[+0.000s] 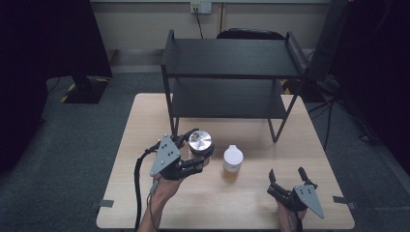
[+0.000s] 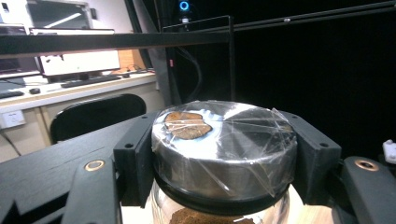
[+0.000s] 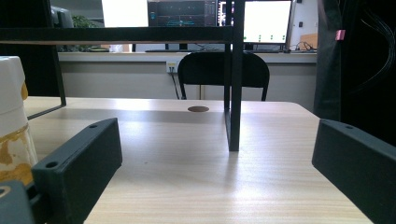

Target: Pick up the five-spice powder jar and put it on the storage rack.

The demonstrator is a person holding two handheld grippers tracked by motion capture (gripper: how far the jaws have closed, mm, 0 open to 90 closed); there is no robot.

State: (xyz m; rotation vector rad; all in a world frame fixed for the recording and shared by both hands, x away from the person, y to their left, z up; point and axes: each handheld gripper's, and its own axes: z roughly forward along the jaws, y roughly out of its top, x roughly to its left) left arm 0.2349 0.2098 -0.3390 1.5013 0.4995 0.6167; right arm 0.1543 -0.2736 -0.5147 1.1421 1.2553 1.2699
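A glass jar (image 1: 200, 144) with a silver lid wrapped in clear film (image 2: 223, 140) and brown powder inside is lifted off the table, in front of the shelf's left leg. My left gripper (image 1: 196, 152) is shut on the jar, its jaws clamping the lid from both sides (image 2: 224, 158). A white-capped bottle (image 1: 231, 163) with yellowish contents stands on the table just right of the jar; its edge appears as the bottle (image 3: 11, 130) at the far left of the right gripper view. My right gripper (image 1: 286, 174) rests low at the table's front right, jaws wide apart with nothing between them (image 3: 215, 172).
A black two-tier shelf (image 1: 232, 72) stands on the back half of the wooden table (image 1: 145, 125); one of its legs (image 3: 234, 93) rises ahead of my right gripper. A black chair (image 3: 223, 74) sits behind the table. Cables trail on the floor at right.
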